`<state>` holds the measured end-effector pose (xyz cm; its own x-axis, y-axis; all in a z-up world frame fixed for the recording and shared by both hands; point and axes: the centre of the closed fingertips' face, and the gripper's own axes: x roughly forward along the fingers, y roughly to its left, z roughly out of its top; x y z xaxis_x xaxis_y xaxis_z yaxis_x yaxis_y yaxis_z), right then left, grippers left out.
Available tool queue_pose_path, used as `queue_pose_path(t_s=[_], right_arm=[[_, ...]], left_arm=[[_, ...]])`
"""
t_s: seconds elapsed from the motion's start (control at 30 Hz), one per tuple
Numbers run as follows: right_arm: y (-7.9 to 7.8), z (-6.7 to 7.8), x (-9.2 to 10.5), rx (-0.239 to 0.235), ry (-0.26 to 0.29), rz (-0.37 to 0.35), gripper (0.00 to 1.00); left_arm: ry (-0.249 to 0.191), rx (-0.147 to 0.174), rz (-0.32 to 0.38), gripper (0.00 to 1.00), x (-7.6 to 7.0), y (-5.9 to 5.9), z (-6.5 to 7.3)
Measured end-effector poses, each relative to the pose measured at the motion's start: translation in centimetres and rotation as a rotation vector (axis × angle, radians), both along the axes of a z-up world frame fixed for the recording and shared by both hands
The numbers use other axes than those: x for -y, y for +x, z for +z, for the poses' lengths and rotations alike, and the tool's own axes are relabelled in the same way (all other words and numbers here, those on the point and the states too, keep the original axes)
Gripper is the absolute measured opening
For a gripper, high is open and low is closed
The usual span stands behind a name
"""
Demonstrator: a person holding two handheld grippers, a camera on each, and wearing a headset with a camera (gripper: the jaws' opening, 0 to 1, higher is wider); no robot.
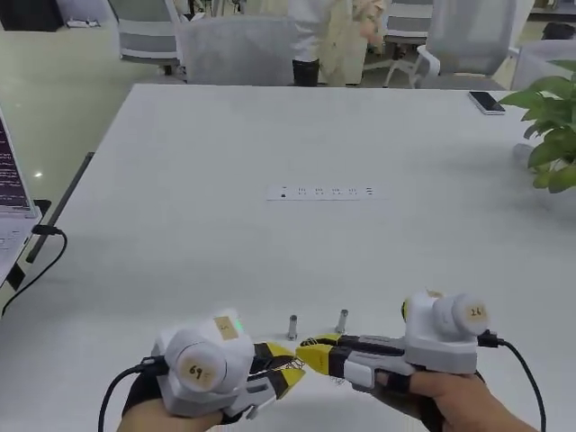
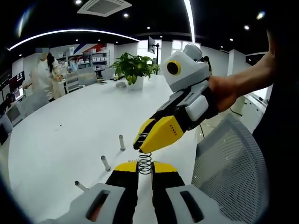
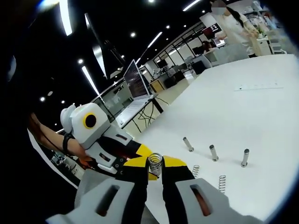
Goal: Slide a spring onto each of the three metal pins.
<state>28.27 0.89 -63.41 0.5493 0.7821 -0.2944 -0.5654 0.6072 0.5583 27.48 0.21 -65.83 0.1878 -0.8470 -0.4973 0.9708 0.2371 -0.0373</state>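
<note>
**Two tools, one coil.** At the near edge of the white table [image 1: 270,144] you bring both grippers together on a single spring [image 2: 145,162]. The left gripper [image 2: 145,171] has its jaws pressed in on one end of the coil. The right gripper [image 3: 157,169] reaches across from the right and appears to pinch the other end, its yellow tips drawn close on the wire. The spring hangs clear of the tabletop where the two sets of tips meet, just on the near side of the pins [image 3: 213,152].

The three pins stand upright in a short row, apart from one another, and each one is bare. On that evidence the first of the three fittings is in hand and none is finished. The moment reads as a hand-over or a regrip rather than the fitting itself.

The next move likely calls for you to free one tool and carry the spring out to a pin. You would then line its open end over the pin's top and lower it straight — a tilted coil could catch on the tip.

No tray or bin is in play. Two spare springs [image 3: 222,183] lie loose on the tabletop, close beside the row of pins.
</note>
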Motion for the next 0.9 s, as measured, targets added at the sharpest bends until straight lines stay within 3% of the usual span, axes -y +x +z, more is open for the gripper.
queue_pose_path(t_s=[0.57, 0.77, 0.9], right_arm=[[0.1, 1.0, 0.6, 0.042, -0.068, 0.020, 0.08], [-0.1, 1.2, 0.6, 0.052, -0.129, 0.081, 0.09], [-0.5, 1.5, 0.8, 0.082, -0.218, 0.170, 0.09]], left_arm=[[-0.037, 0.003, -0.010, 0.02, 1.3, 0.3, 0.7], [-0.049, 0.008, -0.029, 0.02, 1.6, 0.1, 0.9], [-0.063, 0.008, -0.043, 0.02, 1.8, -0.1, 1.3]])
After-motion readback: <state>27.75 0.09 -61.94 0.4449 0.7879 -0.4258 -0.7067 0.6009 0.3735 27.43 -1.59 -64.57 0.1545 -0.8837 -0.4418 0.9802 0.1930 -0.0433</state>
